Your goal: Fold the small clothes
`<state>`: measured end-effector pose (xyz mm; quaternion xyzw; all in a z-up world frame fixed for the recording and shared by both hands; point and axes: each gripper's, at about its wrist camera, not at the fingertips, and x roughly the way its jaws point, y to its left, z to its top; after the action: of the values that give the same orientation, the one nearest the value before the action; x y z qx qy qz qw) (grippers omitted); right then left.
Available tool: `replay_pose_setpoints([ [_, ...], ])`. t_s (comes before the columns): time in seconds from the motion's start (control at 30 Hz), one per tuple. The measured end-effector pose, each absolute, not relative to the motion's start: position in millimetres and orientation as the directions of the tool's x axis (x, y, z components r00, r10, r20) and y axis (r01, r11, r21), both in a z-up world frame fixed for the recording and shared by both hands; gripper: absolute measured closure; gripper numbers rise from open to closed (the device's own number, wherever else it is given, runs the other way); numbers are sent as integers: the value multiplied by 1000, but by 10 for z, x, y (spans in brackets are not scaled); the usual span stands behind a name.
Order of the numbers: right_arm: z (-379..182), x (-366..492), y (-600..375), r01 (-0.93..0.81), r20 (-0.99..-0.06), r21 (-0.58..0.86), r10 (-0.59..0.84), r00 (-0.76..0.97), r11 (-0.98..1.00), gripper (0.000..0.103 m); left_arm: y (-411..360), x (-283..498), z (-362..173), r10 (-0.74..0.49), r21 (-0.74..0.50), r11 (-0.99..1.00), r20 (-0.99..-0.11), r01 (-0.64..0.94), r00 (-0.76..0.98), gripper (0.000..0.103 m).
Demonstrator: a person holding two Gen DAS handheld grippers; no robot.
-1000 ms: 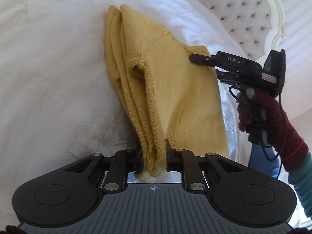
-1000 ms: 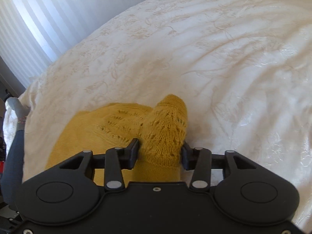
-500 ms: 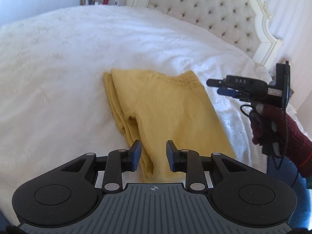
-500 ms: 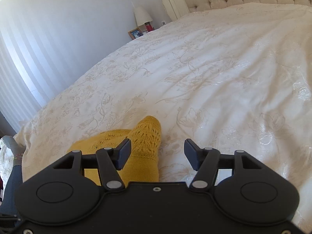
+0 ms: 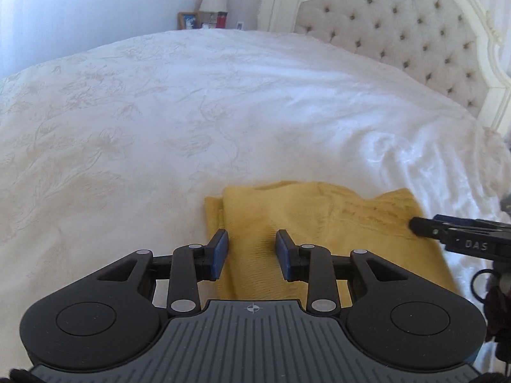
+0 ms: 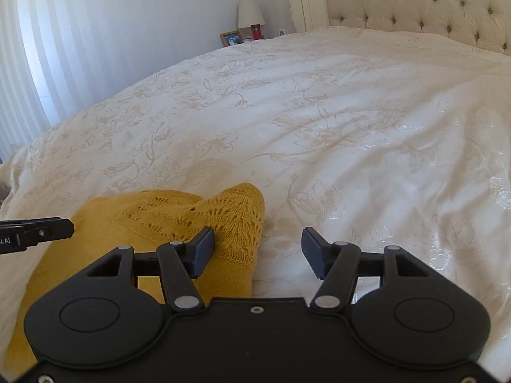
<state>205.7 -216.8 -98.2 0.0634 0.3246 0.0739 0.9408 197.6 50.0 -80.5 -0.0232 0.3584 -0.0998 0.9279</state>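
Right now my left gripper (image 5: 252, 252) hangs over the yellow knitted garment (image 5: 319, 223), its jaws parted with nothing pinched between them; they have just been opening, and the knit shows through the gap, lying below the pads rather than pressed by them. That garment lies folded flat on the white floral bedspread (image 5: 159, 111), at the near edge of the bed, well short of the tufted headboard (image 5: 399, 32). From my left camera its folded edge sits on the left, two layers showing there side by side, and that edge runs from my tongs away toward the headboard; how far the cloth reaches toward me I cannot tell, since my tongs cover it. The band of lacy openwork lies along the far right part, ending at the corner beside my right gripper (image 5: 421, 225), which comes in from the right edge. From the right camera, my right gripper (image 6: 257, 252) stands spread wide, with only the openwork corner of the garment (image 6: 236, 217) by its left pad and bare bedspread (image 6: 351, 111) under the rest of the gap; nothing is gripped. That rounded corner points toward the far side of the bed. My left gripper (image 6: 68, 226) shows at the left edge over the knit.
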Motion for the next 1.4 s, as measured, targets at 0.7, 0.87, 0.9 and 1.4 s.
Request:
replay_pose_setpoints([
  [0.7, -1030, 2355, -1900, -179, -614, 97, 200, 763, 979, 18, 563, 2005, -833, -200, -98, 978, -666, 181, 718, 68],
  [0.87, -1144, 2471, -1920, -165, -643, 150, 223, 732, 975, 14, 600, 2013, -884, -195, -115, 980, -679, 160, 708, 66],
  [0.9, -1124, 2457, -1939, -163, -639, 156, 226, 736, 974, 14, 604, 2013, -876, -197, -117, 980, -680, 160, 707, 66],
  [1.4, -477, 1513, -2136, -68, -566, 117, 122, 816, 991, 1, 525, 1402, -439, -171, -91, 985, -628, 146, 760, 0],
])
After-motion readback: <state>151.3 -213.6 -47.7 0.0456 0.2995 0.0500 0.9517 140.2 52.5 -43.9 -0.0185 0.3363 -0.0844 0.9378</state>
